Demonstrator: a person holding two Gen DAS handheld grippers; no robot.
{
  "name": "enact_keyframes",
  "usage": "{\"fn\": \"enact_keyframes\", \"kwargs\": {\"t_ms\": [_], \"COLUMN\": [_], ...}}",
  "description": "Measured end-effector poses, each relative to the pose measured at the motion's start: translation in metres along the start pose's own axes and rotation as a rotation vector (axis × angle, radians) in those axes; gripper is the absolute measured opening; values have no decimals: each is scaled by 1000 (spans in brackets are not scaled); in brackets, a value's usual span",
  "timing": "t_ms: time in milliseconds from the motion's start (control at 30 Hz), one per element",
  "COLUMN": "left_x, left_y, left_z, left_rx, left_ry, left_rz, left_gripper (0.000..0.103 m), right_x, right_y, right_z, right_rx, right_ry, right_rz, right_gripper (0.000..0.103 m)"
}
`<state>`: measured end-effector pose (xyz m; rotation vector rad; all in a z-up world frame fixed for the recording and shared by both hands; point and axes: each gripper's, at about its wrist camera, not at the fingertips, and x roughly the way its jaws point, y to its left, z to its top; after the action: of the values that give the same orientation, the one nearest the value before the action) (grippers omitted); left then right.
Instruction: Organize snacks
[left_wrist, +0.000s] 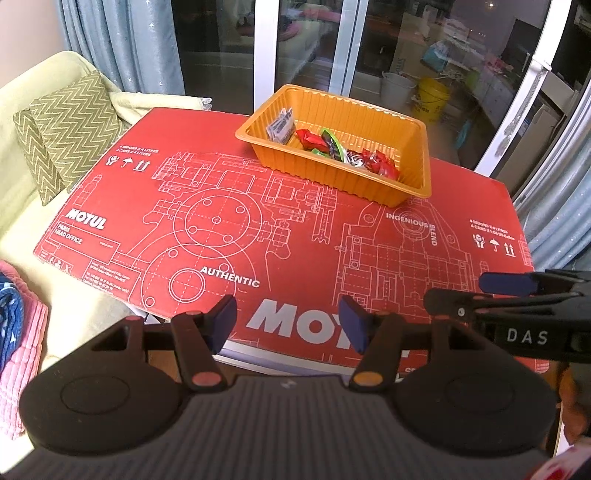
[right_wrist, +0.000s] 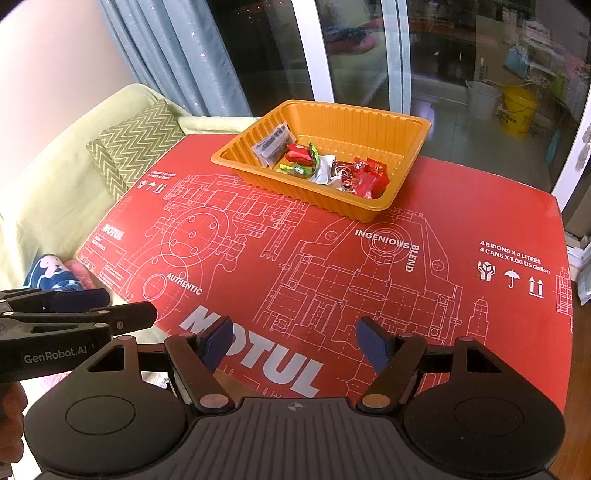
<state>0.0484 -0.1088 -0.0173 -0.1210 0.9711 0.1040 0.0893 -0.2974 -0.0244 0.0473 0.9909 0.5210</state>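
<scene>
An orange plastic tray (left_wrist: 373, 110) (right_wrist: 369, 122) stands at the far side of a red Motul cardboard sheet (left_wrist: 295, 236) (right_wrist: 332, 266). In it lie several snack packets: a grey one (left_wrist: 280, 125) (right_wrist: 273, 146), red ones (left_wrist: 380, 164) (right_wrist: 369, 179) and green ones (left_wrist: 330, 142) (right_wrist: 295, 170). My left gripper (left_wrist: 288, 323) is open and empty over the near edge of the sheet. My right gripper (right_wrist: 295, 341) is open and empty beside it, also at the near edge. Each gripper shows at the edge of the other's view.
A pale green sofa with a zigzag cushion (left_wrist: 70, 129) (right_wrist: 133, 144) lies to the left. Pink and blue cloth (left_wrist: 14, 314) sits at the near left. Glass doors and grey curtains (left_wrist: 125, 40) stand behind, with buckets (right_wrist: 517, 107) beyond the glass.
</scene>
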Motion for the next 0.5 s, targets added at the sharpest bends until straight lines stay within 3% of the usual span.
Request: {"fn": "enact_keyframes", "kwargs": {"t_ms": [500], "left_x": [0], "left_y": [1], "left_z": [-1], "left_rx": [1], "left_ry": [-1], "left_rz": [0], "left_gripper": [59], "right_x": [-1], "right_y": [3], "right_z": [0], "right_rx": [1], "right_ry": [-2], "right_rz": [0], "right_gripper": [74]}}
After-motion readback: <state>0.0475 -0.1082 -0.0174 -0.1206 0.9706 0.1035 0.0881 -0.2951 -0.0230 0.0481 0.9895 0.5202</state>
